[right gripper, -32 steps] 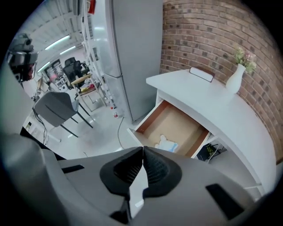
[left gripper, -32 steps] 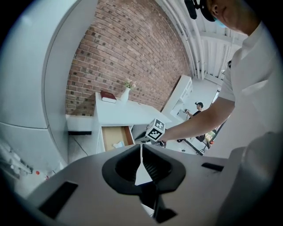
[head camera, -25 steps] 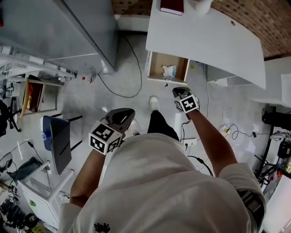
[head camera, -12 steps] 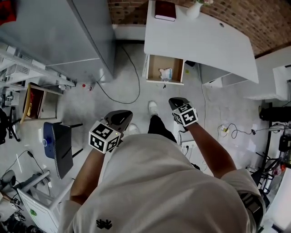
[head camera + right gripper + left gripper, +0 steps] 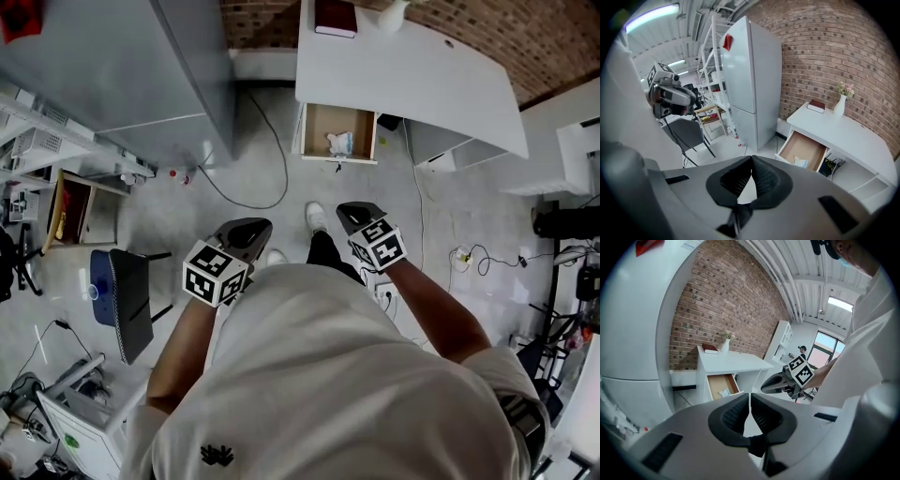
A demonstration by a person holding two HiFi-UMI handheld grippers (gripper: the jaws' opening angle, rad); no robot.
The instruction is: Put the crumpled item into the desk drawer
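Observation:
The crumpled item (image 5: 340,143) is a pale wad lying inside the open wooden desk drawer (image 5: 317,121), which stands pulled out from the white desk (image 5: 412,80). The wad (image 5: 801,163) also shows in the drawer (image 5: 799,146) in the right gripper view, and small (image 5: 724,392) in the left gripper view. My left gripper (image 5: 253,231) is held near my waist, jaws shut and empty. My right gripper (image 5: 349,213) hangs short of the drawer, jaws shut and empty too.
A tall grey fridge (image 5: 122,66) stands left of the desk. A cable (image 5: 258,178) trails over the floor. A dark chair (image 5: 117,295) sits at my left. A red book (image 5: 335,18) and a white vase (image 5: 396,13) rest on the desk.
I have stepped back from the desk, so the drawer looks smaller and farther. Both grippers stay shut and have drawn in a little toward my body.

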